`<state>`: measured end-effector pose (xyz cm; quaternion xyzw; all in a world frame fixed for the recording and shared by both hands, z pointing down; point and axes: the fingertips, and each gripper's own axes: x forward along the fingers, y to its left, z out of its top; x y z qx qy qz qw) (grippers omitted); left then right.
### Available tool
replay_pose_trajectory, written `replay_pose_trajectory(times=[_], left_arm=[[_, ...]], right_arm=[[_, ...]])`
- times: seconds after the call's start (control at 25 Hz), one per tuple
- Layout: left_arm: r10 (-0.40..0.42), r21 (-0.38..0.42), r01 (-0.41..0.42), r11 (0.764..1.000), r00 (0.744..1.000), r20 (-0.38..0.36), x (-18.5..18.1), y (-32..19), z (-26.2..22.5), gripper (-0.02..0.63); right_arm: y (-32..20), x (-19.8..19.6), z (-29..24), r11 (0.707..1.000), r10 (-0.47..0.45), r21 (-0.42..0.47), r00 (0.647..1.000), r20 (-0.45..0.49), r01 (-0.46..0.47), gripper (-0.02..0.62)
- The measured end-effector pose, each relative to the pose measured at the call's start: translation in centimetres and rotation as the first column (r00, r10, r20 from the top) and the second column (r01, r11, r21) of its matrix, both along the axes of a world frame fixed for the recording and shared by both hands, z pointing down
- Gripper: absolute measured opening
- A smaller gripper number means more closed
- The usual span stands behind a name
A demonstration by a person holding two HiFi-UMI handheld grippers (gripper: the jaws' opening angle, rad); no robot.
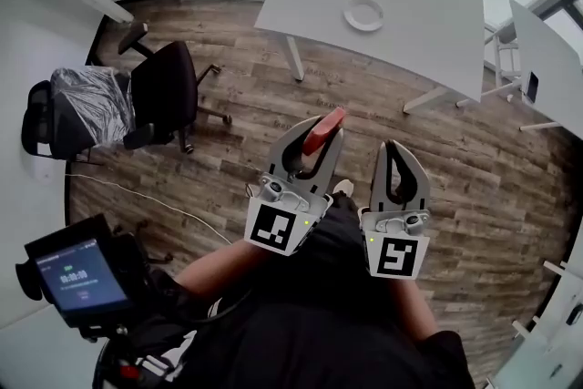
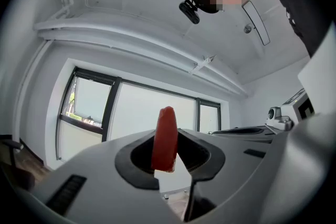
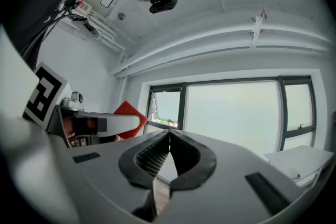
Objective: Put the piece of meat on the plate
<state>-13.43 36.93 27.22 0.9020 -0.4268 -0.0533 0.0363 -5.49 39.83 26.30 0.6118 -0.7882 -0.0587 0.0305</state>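
One target table: white table (image 1: 410, 5), upper centre-right of the head view, with wood floor on every side that shows.
Left gripper: left gripper (image 1: 330, 125), centre of the head view, held level. Jaws are clamped on the piece of meat, partly apart because of its thickness. The left gripper view (image 2: 167, 139) shows the same grip.
Right gripper: right gripper (image 1: 393, 146), just beside the left one and to its right in the frame. Jaws are closed tip to tip with nothing between them, confirmed in the right gripper view (image 3: 168, 134).
Plate: plate (image 1: 363, 15), white and round, on the table near its lower edge. It looks empty.
Meat: piece of meat (image 1: 322, 130), a red slab pinched at the left jaw tips, well off the plate. It also shows in the left gripper view (image 2: 165, 139) and at mid-left of the right gripper view (image 3: 128, 114).
Key relation: the plate lies up and slightly right of the left jaws in the head view, well apart, with bare floor and the table edge between.
Long axis: the meat runs along the jaw line and sticks out past the tips toward the plate.
Nearer hand: the left, by a little, and it has the load. My read is carry forward, then lower onto the plate.
Writing: handheld screen (image 1: 80, 278) at lower left shows a timer-style readout, too small to read. The marker cubes carry black-and-white patterns only. No brands visible.
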Motion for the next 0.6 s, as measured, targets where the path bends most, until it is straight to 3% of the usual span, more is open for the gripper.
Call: replay_pose_trajectory(times=[0.2,0.4,0.6], left_arm=[[-0.014,0.008,0.014,1.000,1.000,-0.011,0.2,-0.2,-0.4,0.097],[-0.026,0.035,0.025,0.999,1.000,0.013,3.2,1.7,-0.2,0.097],[-0.046,0.025,0.046,0.999,0.999,0.000,3.9,1.4,-0.3,0.097]], right_arm=[[0.0,0.1,0.2,1.000,-0.012,-0.017,1.000,0.007,0.012,0.008],[1.4,5.0,0.6,1.000,0.024,-0.016,1.000,0.008,-0.024,0.008],[0.8,7.7,0.3,0.998,0.060,-0.011,0.997,0.044,-0.059,0.008]])
